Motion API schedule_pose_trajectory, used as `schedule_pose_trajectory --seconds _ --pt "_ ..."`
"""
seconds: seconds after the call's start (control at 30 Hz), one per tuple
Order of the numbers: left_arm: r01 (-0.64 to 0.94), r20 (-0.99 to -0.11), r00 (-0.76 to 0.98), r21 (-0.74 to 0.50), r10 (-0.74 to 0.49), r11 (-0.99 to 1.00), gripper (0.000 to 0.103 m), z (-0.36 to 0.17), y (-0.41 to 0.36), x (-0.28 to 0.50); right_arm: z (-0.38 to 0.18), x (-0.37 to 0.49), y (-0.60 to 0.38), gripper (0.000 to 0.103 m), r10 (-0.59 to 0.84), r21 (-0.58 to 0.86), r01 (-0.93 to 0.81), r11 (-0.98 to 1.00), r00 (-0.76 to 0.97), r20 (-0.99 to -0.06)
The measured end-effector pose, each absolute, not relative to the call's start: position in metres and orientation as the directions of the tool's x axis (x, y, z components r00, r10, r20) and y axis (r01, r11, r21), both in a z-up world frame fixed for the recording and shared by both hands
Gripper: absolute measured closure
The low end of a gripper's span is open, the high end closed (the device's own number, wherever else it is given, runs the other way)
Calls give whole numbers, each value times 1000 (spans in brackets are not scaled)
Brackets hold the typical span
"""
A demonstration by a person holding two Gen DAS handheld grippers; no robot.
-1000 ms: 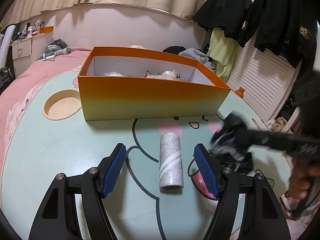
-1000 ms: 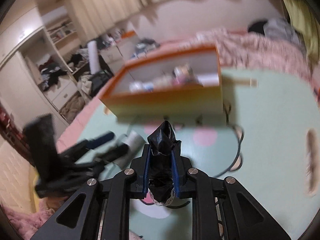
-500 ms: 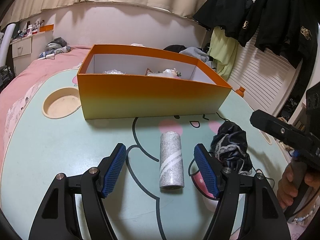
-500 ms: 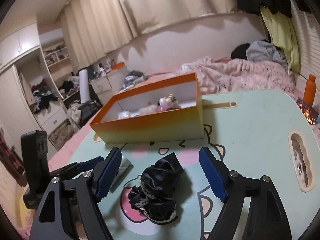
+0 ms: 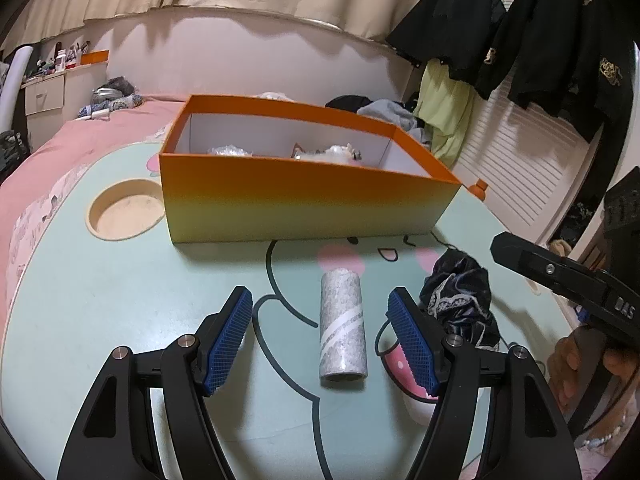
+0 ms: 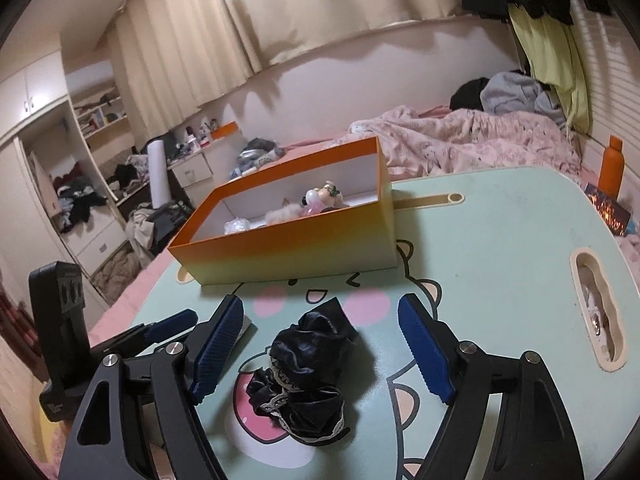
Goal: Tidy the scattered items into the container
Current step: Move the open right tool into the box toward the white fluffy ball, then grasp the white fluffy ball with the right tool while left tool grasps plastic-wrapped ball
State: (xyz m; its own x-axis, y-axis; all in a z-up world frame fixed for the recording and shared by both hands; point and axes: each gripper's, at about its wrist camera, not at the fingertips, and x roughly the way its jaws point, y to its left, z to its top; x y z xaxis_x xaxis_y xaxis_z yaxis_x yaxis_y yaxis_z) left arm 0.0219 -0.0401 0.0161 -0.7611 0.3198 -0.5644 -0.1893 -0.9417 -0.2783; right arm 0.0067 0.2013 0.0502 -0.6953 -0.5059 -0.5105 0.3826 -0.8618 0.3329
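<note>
Bedroom, mint cartoon table point(image 5: 100, 292). Left gripper point(image 5: 320, 332) spread, grey roll point(image 5: 343, 326) between jaws. Right gripper point(image 6: 320, 344) spread around black lace-trimmed cloth point(image 6: 306, 372). Risks: roll may roll away; cloth may snag.

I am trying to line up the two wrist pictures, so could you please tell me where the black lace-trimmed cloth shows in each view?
Left wrist: the black cloth lies at right of centre on the table, just beyond the left gripper's right finger.
Right wrist: it lies low and central, between the open fingers of the right gripper.
Shared landmark: the orange box, behind the cloth in both views.
</note>
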Motion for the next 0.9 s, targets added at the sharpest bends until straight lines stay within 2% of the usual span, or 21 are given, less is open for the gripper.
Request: schedule_pose_trajectory --seconds 0.1,0.23,0.3,0.4,0.53,0.63,0.67,0.77,0.83,0.9 --pt "-203 -545 -773 -273 324 -941 32 30 -43 22 63 -1 201 31 -501 328 380 -865 -693 -518" --pt "-228 -486 -825 -181 289 -957 32 82 -47 16 95 -23 183 52 -483 245 421 -873 -683 -548" --pt "-235 -479 -832 -153 280 -960 32 109 -49 3 110 -41 170 55 -499 242 447 -861 -650 -573" --pt "-218 -509 -816 -169 275 -961 35 137 -59 -30 118 -78 138 58 -519 246 496 -832 -542 -662" --pt "-144 -576 -783 -198 234 -970 38 137 -75 -64 98 -116 87 62 -423 158 524 -837 -436 -795" --pt "-129 -606 -760 -212 234 -969 38 125 -83 -74 77 -130 62 75 -327 51 536 -843 -435 -839" --pt "-124 -618 -753 -206 227 -971 43 121 -83 -77 71 -134 56 75 -307 32 535 -844 -434 -847" --pt "-128 -652 -725 -188 222 -974 45 112 -84 -83 57 -144 53 78 -284 37 516 -856 -408 -868" --pt "-139 -673 -701 -196 236 -971 48 108 -83 -90 47 -152 56 80 -324 110 510 -853 -353 -878" --pt "-153 -695 -675 -196 247 -969 56 105 -81 -97 46 -156 67 81 -374 173 491 -854 -346 -860"
